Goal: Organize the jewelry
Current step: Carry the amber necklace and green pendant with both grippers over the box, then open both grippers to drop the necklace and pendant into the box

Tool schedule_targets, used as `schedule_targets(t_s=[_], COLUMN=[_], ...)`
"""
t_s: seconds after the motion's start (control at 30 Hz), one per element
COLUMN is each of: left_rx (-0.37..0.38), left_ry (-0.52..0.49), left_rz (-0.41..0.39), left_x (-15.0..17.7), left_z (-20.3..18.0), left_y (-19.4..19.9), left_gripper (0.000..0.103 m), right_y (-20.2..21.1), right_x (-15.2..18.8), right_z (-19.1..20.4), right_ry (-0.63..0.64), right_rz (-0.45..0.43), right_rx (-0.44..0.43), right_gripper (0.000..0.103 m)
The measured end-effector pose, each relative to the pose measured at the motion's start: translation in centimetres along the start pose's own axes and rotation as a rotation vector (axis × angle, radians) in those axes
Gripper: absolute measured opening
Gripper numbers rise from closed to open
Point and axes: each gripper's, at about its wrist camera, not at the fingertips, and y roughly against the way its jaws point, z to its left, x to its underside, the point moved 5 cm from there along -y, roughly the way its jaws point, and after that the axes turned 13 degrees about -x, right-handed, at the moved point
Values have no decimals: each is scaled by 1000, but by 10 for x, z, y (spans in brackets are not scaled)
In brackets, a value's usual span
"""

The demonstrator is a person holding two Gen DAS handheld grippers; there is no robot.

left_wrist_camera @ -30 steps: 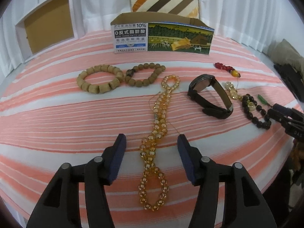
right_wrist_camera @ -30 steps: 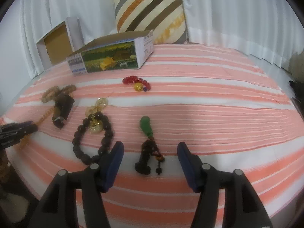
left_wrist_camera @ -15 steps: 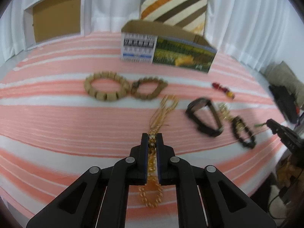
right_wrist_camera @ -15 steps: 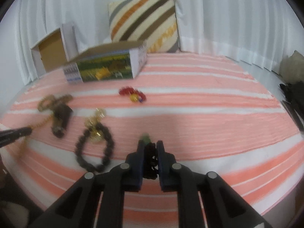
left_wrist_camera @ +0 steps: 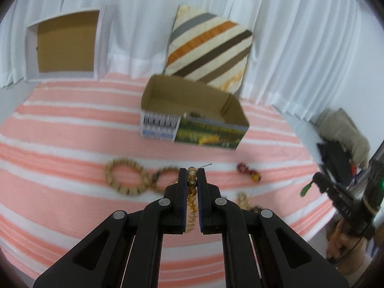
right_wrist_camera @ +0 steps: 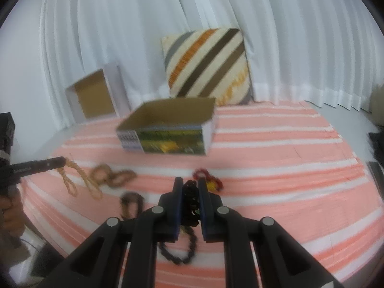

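Note:
My left gripper [left_wrist_camera: 192,174] is shut on the amber bead necklace [left_wrist_camera: 191,199] and holds it above the striped bed; the strand hangs from it in the right wrist view [right_wrist_camera: 79,180]. My right gripper [right_wrist_camera: 190,184] is shut on the dark knotted pendant with a green stone [right_wrist_camera: 190,199], lifted off the bed; its green tip shows in the left wrist view [left_wrist_camera: 306,189]. The open cardboard box [left_wrist_camera: 192,110] stands ahead of both grippers [right_wrist_camera: 168,129]. Two wooden bead bracelets [left_wrist_camera: 124,178], a red bead charm [left_wrist_camera: 248,170] and a black bead bracelet [right_wrist_camera: 178,252] lie on the bed.
A striped pillow [left_wrist_camera: 208,48] leans on the white curtain behind the box. A second open box [left_wrist_camera: 64,45] stands at the back left. A black watch [right_wrist_camera: 130,202] lies on the bed. Dark items [left_wrist_camera: 336,158] sit past the bed's right edge.
Both grippers have risen and moved forward with their jewelry lifted off the bed. The box's open top now shows.

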Motion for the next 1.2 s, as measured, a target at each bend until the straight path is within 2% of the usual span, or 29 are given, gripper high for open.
schedule_targets(t_s=[0.33, 0.63, 0.9, 1.13, 1.2], left_rx=[6, 0, -21, -73, -97], left_ry=[-20, -36, -29, -49, -62], left_rz=[-79, -69, -7, 27, 32], left_x=[-91, -155, -172, -162, -157], left_z=[-15, -31, -37, -40, -41], left_y=[9, -47, -117, -167, -179], left_gripper=[5, 5, 5, 6, 9], right_y=[-22, -79, -154, -211, -225], right_x=[-65, -136, -172, -165, -160], right_z=[24, 28, 8, -12, -17], right_ry=[55, 86, 45, 9, -14], right_rz=[-25, -21, 70, 145, 166], right_rx=[-65, -98, -128, -137, -153], right_gripper=[12, 12, 12, 13, 15])
